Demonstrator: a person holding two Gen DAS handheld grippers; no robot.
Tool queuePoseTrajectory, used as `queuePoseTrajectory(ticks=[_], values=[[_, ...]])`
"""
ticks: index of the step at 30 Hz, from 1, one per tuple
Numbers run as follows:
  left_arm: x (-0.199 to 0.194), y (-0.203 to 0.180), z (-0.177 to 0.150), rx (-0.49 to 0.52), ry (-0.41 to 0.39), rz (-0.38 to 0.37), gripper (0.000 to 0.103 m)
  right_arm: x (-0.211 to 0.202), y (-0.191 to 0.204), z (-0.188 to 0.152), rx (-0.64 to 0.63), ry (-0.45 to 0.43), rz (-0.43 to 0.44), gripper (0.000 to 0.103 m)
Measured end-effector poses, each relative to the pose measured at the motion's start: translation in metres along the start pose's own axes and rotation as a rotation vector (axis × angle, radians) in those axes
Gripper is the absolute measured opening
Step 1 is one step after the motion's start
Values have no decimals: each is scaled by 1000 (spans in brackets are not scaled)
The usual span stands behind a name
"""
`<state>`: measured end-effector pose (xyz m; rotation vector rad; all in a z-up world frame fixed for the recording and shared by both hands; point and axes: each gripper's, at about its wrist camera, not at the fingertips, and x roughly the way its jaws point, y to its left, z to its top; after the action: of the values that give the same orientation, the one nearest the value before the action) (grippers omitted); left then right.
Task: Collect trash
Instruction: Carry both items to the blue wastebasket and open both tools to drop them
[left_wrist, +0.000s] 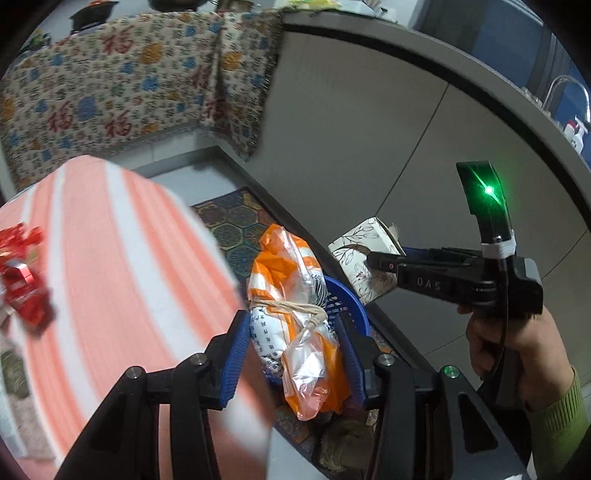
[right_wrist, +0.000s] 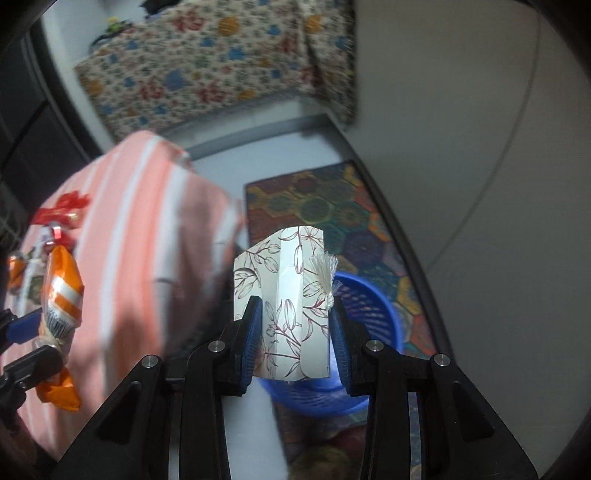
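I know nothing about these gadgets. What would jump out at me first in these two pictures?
Probably the orange-and-white plastic bag, tied with a rubber band and pinched in the left gripper above a blue basket on the floor. Next, the flower-printed carton clamped in the right gripper over that same basket. Red wrappers lie on the pink striped cloth.
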<state>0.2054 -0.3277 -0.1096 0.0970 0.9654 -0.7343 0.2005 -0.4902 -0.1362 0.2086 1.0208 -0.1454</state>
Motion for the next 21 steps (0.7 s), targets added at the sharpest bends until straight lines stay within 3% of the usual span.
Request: queuePoseTrajectory(ticks=[5, 11, 13, 15, 18, 21], values=[[56, -18, 18, 36, 56, -13, 48, 18, -41, 1, 78, 13, -13, 36], [98, -35, 18, 68, 92, -7, 51, 22, -56, 4, 103, 1, -10, 37], [109, -37, 18, 70, 84, -8, 53, 24, -63, 3, 123, -3, 15, 43], [122, -36, 20, 66, 87, 14, 69, 26, -69, 4, 149, -9, 41, 45], [121, -32, 21, 45, 53, 52, 69, 18, -73, 4, 158, -46, 30, 50], [99, -29, 19, 36, -27, 38, 69, 0, -74, 4, 148, -122, -13, 56]])
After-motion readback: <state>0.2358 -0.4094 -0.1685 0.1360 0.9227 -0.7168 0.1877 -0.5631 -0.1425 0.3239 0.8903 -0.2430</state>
